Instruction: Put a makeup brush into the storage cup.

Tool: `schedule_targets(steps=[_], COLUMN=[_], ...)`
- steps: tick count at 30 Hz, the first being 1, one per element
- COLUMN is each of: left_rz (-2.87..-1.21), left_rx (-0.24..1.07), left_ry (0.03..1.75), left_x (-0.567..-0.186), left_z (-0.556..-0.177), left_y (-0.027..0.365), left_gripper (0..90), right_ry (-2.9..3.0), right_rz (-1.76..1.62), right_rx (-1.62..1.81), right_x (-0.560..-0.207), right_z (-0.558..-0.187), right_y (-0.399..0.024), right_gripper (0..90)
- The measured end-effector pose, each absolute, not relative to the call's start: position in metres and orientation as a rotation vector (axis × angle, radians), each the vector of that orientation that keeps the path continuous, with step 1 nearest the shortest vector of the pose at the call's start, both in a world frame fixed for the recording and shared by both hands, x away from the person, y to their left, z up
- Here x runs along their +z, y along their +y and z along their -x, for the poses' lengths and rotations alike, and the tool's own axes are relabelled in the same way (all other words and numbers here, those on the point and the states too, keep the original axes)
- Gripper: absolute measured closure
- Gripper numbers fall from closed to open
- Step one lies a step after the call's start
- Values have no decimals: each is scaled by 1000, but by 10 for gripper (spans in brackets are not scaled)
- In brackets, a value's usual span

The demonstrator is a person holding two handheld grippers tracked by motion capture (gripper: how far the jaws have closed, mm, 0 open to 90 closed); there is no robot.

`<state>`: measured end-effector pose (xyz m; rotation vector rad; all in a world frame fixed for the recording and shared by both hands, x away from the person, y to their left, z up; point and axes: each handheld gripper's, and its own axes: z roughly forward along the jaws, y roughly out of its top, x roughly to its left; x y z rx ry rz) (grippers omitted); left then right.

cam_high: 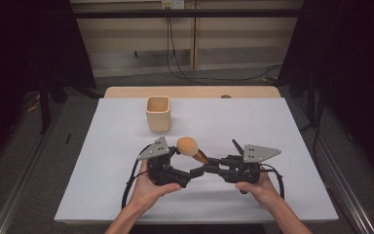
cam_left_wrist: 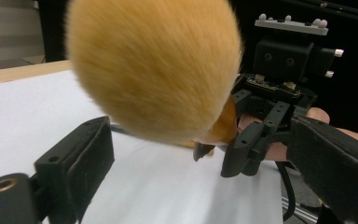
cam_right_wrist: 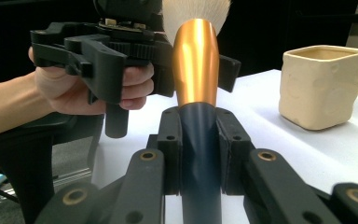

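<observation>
On white table sheet [cam_high: 272, 126], right gripper [cam_right_wrist: 200, 154] clenching brush [cam_right_wrist: 196, 65], left gripper [cam_left_wrist: 191, 154] released, dark room, grey floor [cam_high: 29, 146]

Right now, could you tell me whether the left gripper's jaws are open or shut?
Open: the left gripper has its jaws spread wide on either side of the brush head, with clear gaps.

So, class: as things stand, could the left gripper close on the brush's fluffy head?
Probably yes. The left gripper stands open, its jaws either side of the brush, with nothing between them and the bristles. The right gripper already holds the handle.
</observation>
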<state>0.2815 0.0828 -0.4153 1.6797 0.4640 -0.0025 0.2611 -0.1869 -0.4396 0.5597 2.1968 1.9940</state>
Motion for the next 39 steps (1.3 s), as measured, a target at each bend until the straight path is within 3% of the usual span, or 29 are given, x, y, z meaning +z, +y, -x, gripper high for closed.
schedule_targets(steps=[7,20,22,39], left_rz=[-1618,-1575,-1574,-1568], left_rx=[-3,-58,-68,-85], left_ry=[471,448,440,434], left_x=[-417,-420,-420,-420], left_z=[-283,-286,-286,-285], left_y=[80,75,75,75], left_gripper=[308,515,579,646], right_ry=[2185,2163,2164,2199], right_rz=[-563,-580,-581,-595], right_rx=[2009,2029,2031,2021], right_x=[-439,-441,-441,-442], right_z=[-261,-261,-261,-263], right_y=[-189,-189,-189,-188], right_gripper=[744,744,744,724])
